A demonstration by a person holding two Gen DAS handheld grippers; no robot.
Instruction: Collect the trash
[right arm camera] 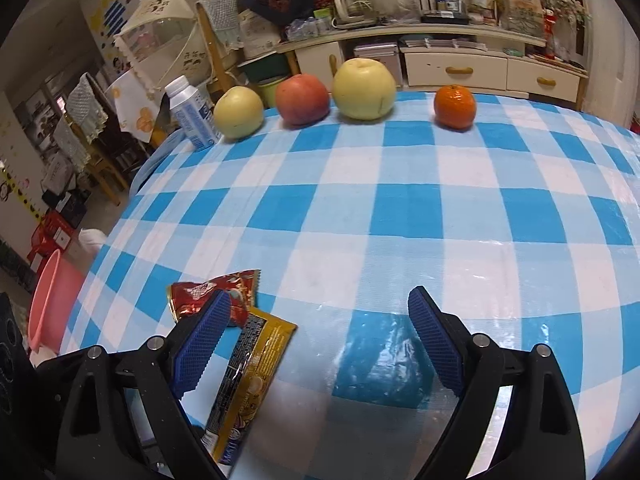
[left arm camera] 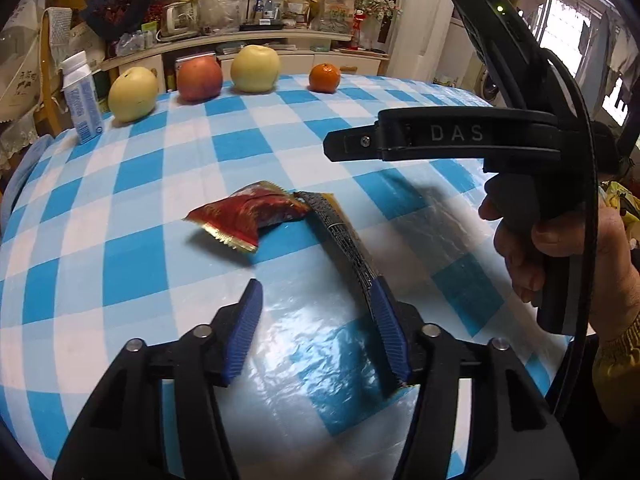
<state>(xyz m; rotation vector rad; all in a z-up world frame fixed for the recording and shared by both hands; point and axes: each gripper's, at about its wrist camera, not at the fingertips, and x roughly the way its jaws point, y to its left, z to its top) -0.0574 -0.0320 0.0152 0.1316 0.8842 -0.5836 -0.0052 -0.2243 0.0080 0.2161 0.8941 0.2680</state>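
**Two Wrappers, Two Spread Grippers**

Left wrist: left gripper (left arm camera: 316, 320) spread wide, holding nothing; red wrapper (left arm camera: 246, 216) ahead between the fingers' lines; gold-and-black wrapper (left arm camera: 340, 236) running lengthwise to the right finger.

Right wrist: right gripper (right arm camera: 320, 336) spread, empty; both wrappers off by its left finger. Left seemingly nearer.
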